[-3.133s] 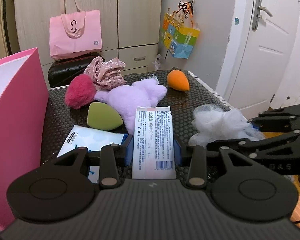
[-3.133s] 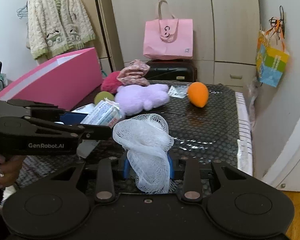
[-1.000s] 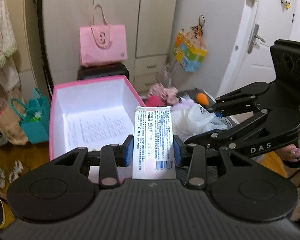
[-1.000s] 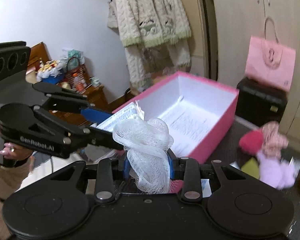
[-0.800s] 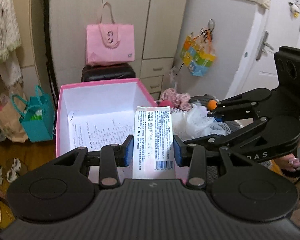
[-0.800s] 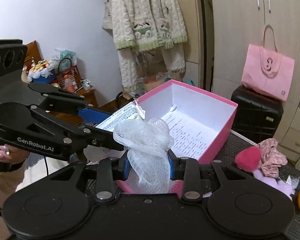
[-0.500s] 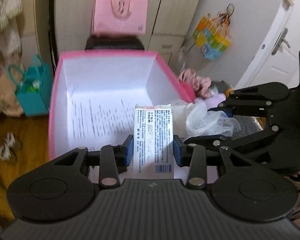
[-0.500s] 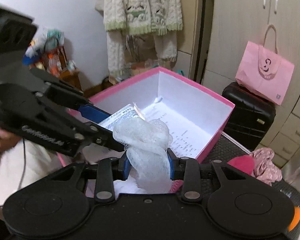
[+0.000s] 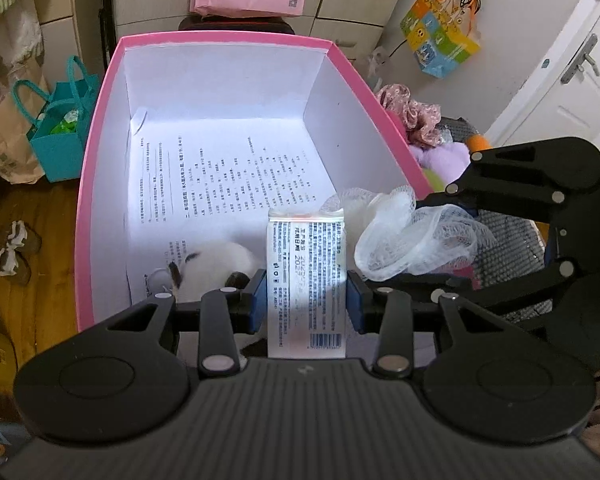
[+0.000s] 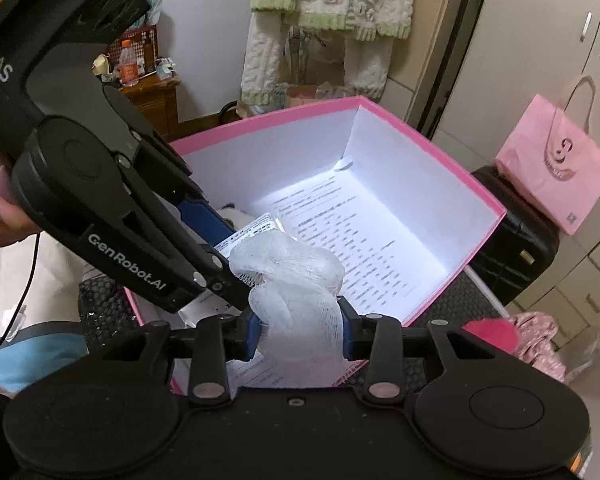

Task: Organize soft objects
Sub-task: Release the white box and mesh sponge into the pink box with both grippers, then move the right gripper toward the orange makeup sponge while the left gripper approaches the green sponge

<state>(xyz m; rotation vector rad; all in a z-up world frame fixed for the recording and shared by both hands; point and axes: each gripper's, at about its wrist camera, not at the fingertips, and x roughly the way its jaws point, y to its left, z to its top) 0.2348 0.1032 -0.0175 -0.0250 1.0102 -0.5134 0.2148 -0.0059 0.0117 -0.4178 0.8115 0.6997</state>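
My left gripper (image 9: 306, 304) is shut on a white tissue pack (image 9: 306, 280) and holds it above the near end of the open pink box (image 9: 100, 128). My right gripper (image 10: 300, 330) is shut on a white mesh bath puff (image 10: 296, 280), held over the box's (image 10: 440, 136) near right edge; the puff also shows in the left wrist view (image 9: 408, 240). A white plush toy (image 9: 216, 268) lies in the box on a printed sheet (image 9: 228, 176). The left gripper's body (image 10: 112, 208) crosses the right wrist view.
A pink scrunchie (image 9: 416, 112), a purple plush (image 9: 444, 158) and an orange sponge (image 9: 478, 142) lie on the black table right of the box. A red puff (image 10: 494, 330) lies there too. A teal bag (image 9: 60, 128) stands on the floor left.
Both grippers have carried their items from over the table leftwards and down over the open pink box. The view now looks into the box from above. Both grips are unchanged.
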